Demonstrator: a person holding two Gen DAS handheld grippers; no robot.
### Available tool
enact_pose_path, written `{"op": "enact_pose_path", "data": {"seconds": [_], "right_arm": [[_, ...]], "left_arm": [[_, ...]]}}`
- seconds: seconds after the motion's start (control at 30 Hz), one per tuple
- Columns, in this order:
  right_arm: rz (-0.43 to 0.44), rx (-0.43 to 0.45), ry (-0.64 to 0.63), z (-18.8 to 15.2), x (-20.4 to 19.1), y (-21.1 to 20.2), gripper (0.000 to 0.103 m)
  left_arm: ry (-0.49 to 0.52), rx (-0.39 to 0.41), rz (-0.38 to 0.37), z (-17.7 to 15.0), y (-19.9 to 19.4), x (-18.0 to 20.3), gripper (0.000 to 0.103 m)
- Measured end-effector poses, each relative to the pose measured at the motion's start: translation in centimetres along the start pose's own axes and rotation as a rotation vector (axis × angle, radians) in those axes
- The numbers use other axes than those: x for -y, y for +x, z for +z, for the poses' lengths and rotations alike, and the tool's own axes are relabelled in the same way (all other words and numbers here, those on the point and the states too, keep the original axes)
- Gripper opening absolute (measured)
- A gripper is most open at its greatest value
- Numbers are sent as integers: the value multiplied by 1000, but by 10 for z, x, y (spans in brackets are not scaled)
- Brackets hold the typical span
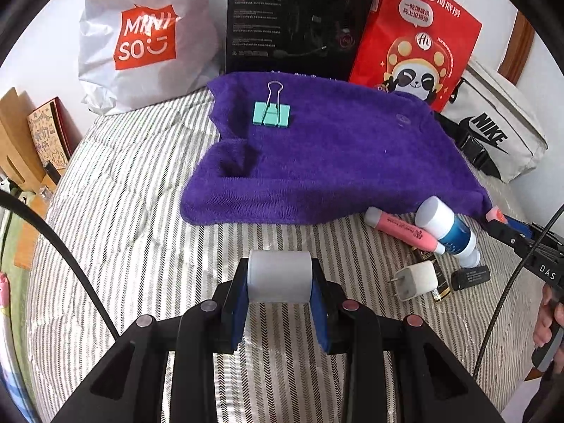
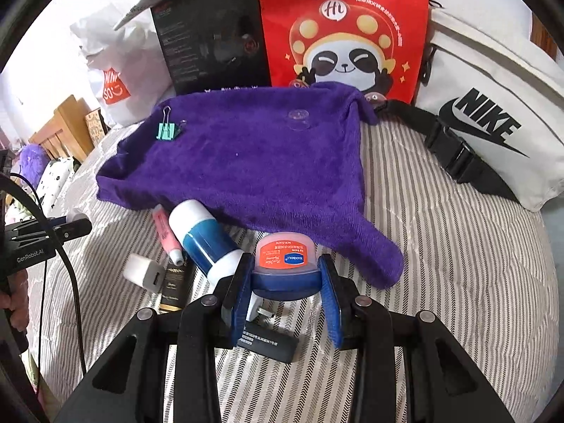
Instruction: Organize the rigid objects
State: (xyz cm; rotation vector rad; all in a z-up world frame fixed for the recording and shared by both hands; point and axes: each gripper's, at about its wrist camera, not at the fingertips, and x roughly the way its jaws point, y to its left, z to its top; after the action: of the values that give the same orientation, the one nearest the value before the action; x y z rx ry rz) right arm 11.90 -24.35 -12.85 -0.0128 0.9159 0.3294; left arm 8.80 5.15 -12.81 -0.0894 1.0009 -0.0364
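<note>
My left gripper (image 1: 279, 294) is shut on a pale grey cylinder (image 1: 279, 275), held above the striped bed cover. My right gripper (image 2: 285, 278) is shut on a small blue jar with an orange lid (image 2: 286, 264). A purple towel (image 1: 335, 151) lies ahead, with a teal binder clip (image 1: 271, 112) on its far left part and a clear small cap (image 2: 298, 120) further right. Near the towel's front edge lie a pink highlighter (image 1: 405, 231), a white and blue bottle (image 1: 449, 227), a white charger plug (image 1: 416, 280), a dark gold-lettered tube (image 2: 174, 282) and a black adapter (image 2: 268, 343).
Behind the towel stand a white Miniso bag (image 1: 141, 38), a black box (image 1: 299, 17) and a red panda bag (image 1: 416, 35). A white Nike pouch (image 2: 493, 120) with a black buckle strap lies at the right. A person's hand (image 1: 546, 328) holds the other gripper at the right edge.
</note>
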Motion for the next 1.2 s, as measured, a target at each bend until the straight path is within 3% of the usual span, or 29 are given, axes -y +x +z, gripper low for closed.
{"op": "enact_pose_path", "data": {"seconds": [0.73,1.2], "right_arm": [[-5,36,-14,45,1,0,36],[-10,1,-30,71,3,31,36]], "left_arm": [[40,56,-7,52,-9,6,30],[72,29,-8,79,22,7,30]]}}
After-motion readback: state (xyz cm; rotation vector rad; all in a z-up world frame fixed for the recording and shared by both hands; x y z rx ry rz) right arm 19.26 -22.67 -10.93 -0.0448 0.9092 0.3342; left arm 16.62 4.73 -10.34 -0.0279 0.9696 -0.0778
